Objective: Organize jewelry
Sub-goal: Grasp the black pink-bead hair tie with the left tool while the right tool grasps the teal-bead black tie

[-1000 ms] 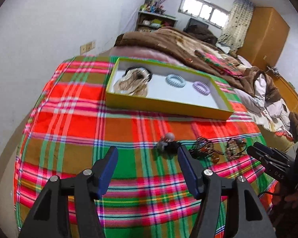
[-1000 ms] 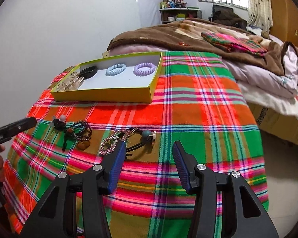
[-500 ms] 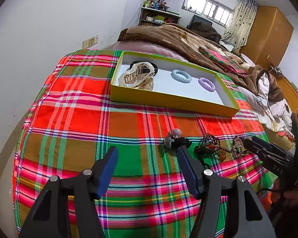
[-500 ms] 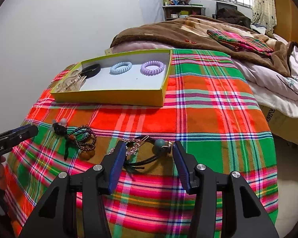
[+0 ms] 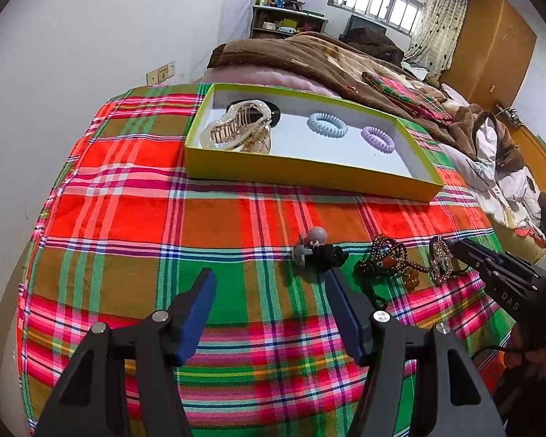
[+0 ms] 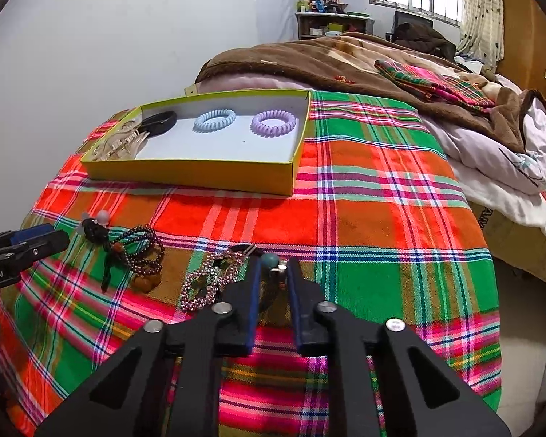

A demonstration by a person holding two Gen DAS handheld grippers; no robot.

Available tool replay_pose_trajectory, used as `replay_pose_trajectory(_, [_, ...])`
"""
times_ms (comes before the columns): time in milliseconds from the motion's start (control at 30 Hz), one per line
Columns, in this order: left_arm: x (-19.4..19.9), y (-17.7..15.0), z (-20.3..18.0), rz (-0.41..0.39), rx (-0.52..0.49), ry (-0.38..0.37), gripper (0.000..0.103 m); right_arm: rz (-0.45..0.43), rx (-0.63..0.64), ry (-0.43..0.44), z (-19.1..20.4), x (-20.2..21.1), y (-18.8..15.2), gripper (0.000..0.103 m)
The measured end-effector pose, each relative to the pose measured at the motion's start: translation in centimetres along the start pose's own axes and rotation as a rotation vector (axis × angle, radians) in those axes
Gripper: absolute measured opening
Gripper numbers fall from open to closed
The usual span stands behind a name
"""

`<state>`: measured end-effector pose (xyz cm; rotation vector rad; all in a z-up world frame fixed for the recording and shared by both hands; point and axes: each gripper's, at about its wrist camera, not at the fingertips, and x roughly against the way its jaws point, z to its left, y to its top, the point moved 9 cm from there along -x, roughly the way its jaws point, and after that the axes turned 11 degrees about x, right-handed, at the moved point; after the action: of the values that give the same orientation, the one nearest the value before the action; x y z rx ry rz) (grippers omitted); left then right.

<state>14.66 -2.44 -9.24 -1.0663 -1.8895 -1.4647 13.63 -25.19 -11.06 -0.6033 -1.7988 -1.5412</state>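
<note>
A yellow box on the plaid cloth holds a gold hair claw, a black band, a blue coil tie and a purple coil tie. In front lie a black hair tie with grey beads, a dark bead bracelet, a rhinestone clip and a black tie with a teal bead. My left gripper is open, just short of the grey-bead tie. My right gripper has closed around the teal-bead tie.
The plaid cloth covers the bed end. A brown blanket and rumpled bedding lie behind and right. A white wall is on the left, a wooden wardrobe far right.
My right gripper moved forward and closed its fingers around the teal-bead tie. My left gripper moved a little closer to the grey-bead tie and stayed open.
</note>
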Motion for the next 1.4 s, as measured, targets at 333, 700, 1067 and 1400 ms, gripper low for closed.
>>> replay_pose_trajectory(333, [-0.8, -0.4, -0.7, 0.023, -0.013, 0.005, 0.064, -0.051, 0.017, -0.014, -0.2, 1.1, 0.6, 0.007])
replay_pose_trajectory(700, [-1.1, -0.5, -1.1, 0.038, -0.026, -0.006, 0.064, -0.136, 0.009, -0.029, -1.4, 3.9, 2.3, 0.006])
replay_pose_trajectory(1067, [-2.2, 0.3, -2.1, 0.034, -0.068, 0.019, 0.064, -0.199, 0.012, -0.05, -2.0, 6.2, 3.5, 0.006])
replay_pose_trajectory(1400, [-3.4, 0.8, -2.8, 0.037, -0.098, 0.055, 0.064, -0.21, 0.012, -0.031, -1.6, 6.3, 3.9, 0.006])
